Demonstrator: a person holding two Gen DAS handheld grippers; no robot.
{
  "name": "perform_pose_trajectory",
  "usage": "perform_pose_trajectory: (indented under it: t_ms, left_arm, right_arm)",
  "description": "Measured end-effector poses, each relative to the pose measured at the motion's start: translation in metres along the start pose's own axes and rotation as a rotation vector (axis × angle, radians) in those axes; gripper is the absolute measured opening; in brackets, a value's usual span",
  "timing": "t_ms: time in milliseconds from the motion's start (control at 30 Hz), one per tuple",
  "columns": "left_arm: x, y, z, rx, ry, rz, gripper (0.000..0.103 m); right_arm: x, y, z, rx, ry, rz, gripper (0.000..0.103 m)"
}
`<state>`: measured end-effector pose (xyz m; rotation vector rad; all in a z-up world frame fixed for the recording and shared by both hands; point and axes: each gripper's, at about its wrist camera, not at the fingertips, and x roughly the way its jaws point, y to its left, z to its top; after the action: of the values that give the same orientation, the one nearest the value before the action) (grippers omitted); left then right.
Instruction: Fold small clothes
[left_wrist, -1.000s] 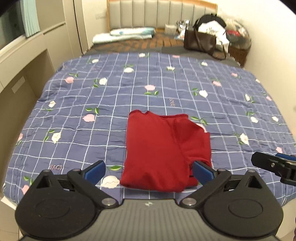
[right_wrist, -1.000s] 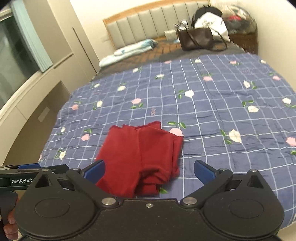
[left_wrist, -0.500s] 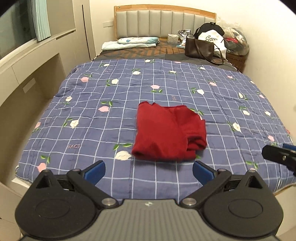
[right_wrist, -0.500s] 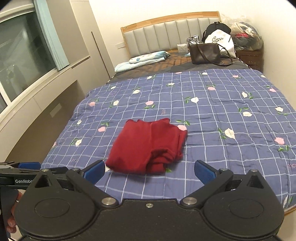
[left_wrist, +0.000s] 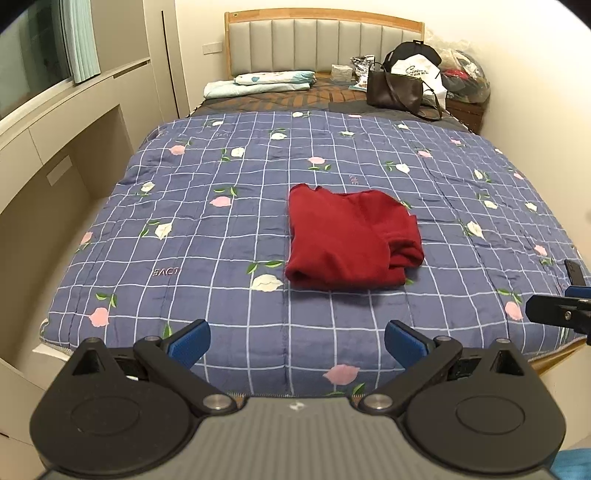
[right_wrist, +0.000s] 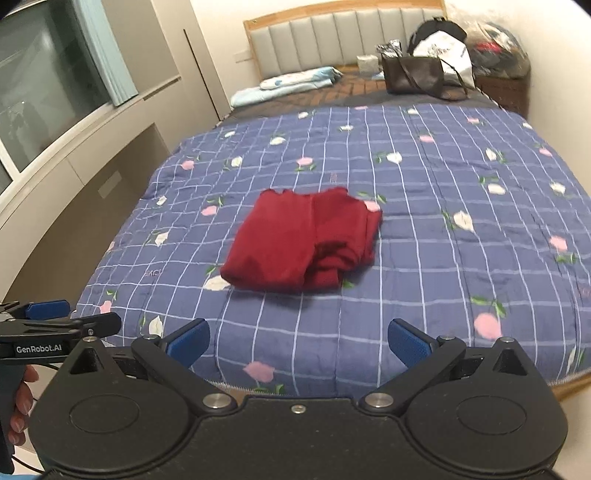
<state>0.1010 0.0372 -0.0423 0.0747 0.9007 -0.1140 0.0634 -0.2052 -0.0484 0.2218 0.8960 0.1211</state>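
Note:
A dark red garment lies folded into a compact rectangle on the blue floral quilt, near the middle of the bed. My left gripper is open and empty, held back over the foot edge of the bed, well short of the garment. My right gripper is also open and empty, at a similar distance. The other gripper shows at each frame's edge: the right one in the left wrist view, the left one in the right wrist view, with a hand below it.
At the headboard end lie folded light-blue bedding, a dark brown handbag and bags of things. A beige built-in ledge and window run along the left. A wall bounds the right side.
Both grippers have pulled back from the folded red garment toward the foot of the bed, open and empty throughout. The garment stays put on the quilt.

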Motion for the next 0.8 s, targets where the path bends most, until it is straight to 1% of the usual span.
perform_pose_trajectory:
  t_ms: [300, 533, 800]
  left_arm:
    - [0.0, 0.016, -0.005, 0.022, 0.011, -0.018, 0.102]
    - [0.001, 0.017, -0.004, 0.032, 0.015, -0.037, 0.102]
    - [0.0, 0.015, -0.004, 0.039, 0.012, -0.04, 0.102]
  right_arm:
    - [0.0, 0.014, -0.008, 0.017, 0.016, -0.027, 0.102]
    - [-0.003, 0.016, -0.011, 0.027, 0.011, -0.039, 0.102]
    - [-0.005, 0.014, -0.012, 0.032, 0.009, -0.04, 0.102]
